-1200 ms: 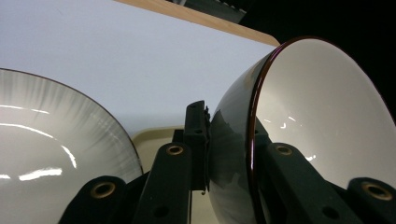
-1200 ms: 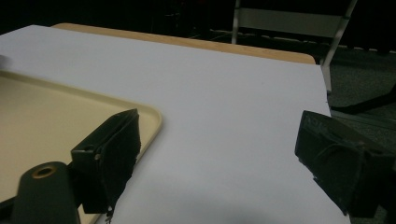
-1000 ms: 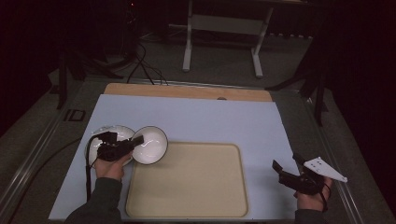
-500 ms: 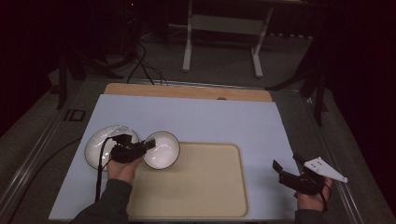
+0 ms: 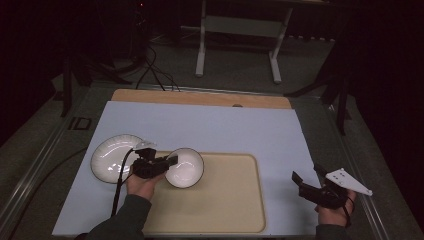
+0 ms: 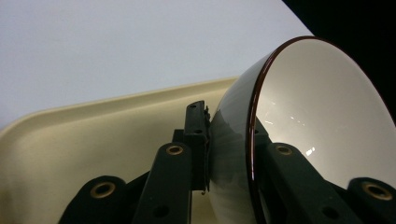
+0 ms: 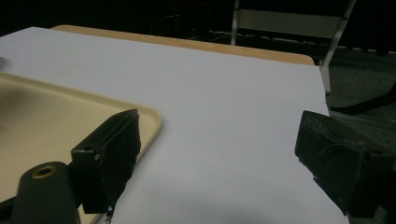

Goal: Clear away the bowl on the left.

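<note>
The left gripper [image 5: 172, 161] is clamping the rim of a white bowl [image 5: 185, 167], one jaw inside, one outside, holding it over the near-left corner of the beige tray [image 5: 225, 200]. A white plate [image 5: 111, 156] is sitting just left. The right gripper [image 5: 305, 182] is resting at the table's [image 5: 225, 125] right edge, jaws spread wide.

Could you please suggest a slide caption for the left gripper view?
Left gripper clamps the rim of a white bowl over a beige tray.
</note>
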`<state>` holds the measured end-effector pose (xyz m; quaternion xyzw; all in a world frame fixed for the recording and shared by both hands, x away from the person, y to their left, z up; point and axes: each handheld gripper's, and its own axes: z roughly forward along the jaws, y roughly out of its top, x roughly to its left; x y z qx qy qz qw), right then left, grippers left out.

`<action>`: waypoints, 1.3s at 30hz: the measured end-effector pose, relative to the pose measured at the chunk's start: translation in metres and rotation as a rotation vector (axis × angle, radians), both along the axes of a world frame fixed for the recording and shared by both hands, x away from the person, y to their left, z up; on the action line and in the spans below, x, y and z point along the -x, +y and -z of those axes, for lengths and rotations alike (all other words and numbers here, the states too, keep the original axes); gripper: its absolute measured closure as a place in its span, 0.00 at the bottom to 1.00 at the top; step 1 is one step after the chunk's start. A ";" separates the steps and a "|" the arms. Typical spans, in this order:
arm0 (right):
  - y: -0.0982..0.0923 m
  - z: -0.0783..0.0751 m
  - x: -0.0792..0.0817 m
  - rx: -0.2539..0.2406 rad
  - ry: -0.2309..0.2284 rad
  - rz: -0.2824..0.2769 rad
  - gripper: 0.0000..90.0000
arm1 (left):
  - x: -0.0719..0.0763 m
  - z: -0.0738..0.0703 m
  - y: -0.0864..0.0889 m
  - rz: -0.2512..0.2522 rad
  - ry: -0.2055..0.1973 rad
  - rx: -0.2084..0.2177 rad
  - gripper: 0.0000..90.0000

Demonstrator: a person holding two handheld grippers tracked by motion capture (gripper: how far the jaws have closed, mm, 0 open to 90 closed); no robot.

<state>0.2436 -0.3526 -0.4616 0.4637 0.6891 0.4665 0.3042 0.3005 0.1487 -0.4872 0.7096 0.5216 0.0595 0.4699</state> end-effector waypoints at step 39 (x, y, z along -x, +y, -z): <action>0.001 0.000 0.000 0.001 0.000 0.000 0.15 | -0.002 0.031 -0.034 0.063 0.091 -0.119 0.79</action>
